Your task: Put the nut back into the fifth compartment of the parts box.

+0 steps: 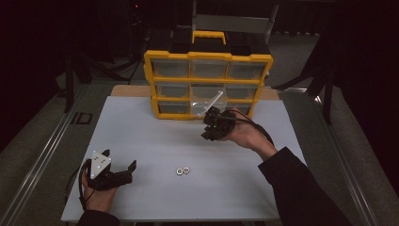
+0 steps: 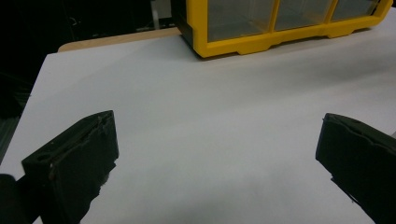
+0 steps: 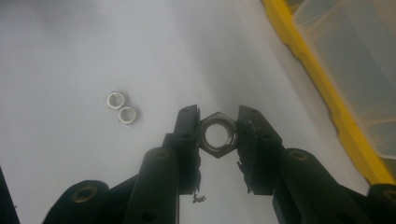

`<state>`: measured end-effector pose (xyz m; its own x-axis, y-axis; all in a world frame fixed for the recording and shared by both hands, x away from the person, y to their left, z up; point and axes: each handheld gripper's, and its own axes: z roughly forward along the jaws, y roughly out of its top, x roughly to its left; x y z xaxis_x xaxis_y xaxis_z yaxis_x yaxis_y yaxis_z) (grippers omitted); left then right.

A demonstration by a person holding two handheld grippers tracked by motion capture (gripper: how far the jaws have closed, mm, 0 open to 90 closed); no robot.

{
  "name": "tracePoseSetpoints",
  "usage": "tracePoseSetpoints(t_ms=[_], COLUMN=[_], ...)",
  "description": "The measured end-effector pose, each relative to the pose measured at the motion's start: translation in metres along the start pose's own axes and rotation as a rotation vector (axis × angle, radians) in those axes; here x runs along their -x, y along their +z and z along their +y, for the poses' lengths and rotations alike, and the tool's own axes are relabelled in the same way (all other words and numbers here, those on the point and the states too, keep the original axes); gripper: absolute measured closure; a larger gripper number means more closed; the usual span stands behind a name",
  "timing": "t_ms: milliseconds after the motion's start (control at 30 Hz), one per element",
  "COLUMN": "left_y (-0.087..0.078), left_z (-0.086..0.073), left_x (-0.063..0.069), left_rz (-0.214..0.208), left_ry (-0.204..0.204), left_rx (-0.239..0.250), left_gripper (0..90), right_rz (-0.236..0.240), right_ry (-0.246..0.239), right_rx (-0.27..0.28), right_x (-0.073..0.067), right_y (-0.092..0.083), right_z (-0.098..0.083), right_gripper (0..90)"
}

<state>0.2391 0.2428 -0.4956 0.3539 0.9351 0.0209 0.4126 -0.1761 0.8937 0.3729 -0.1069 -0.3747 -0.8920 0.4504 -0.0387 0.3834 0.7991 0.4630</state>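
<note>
Left tool (image 1: pixel 120 165) sits near-left on the white bench (image 1: pixel 141 127), hand resting, jaws spread wide, nothing between them; left gripper view confirms bare bench surface between the black pads (image 2: pixel 79 158).

Mid-near: two small silver metal rings (image 1: pixel 182 171) lie side by side, touching, on the bench. Also seen from the right gripper view (image 3: pixel 121 107), well apart from the held part.

Right tool (image 1: pixel 211 128) is raised off the bench in front of the yellow plastic drawer organiser with clear drawers (image 1: pixel 207 84), at the far centre. Jaws are narrow, clamped on a steel hex nut (image 3: pixel 217 134), the pads bearing on two opposite sides, the bore facing the camera. One clear centre drawer (image 1: pixel 207 101) looks pulled out just behind the tool.

Judgement: step in hand is carrying the nut to that open drawer. To do it well:
- keep the grip as it is, it's square on the flats, no reason to re-clamp
- bring the jaw tips over the drawer's open top, clear of the yellow frame
- tip the nose down so the nut drops inside, not onto the front lip
- open only when the nut is low in the drawer, else it may bounce or roll out
- left tool can stay parked; the rings are next
</note>
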Motion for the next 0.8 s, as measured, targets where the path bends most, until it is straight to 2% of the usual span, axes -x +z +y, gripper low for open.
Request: tracePoseSetpoints(t_ms=[100,433,800], left_y=[0.0,0.001,0.001], left_z=[0.0,0.0,0.0], left_x=[0.0,0.0,0.001], left_rz=[-0.001,-0.001,0.001], left_ry=[0.001,-0.001,0.0], left_rx=[0.0,0.001,0.002], left_gripper=[0.0,0.0,0.0], right_rz=[-0.008,-0.038,-0.079], right_ry=[0.018,0.04,0.095], right_rx=[0.009,0.015,0.046], right_x=[0.008,0.023,0.039], right_y=[-0.007,-0.021,-0.036], right_z=[0.002,0.01,0.02], right_gripper=[70.2,70.2,70.3])
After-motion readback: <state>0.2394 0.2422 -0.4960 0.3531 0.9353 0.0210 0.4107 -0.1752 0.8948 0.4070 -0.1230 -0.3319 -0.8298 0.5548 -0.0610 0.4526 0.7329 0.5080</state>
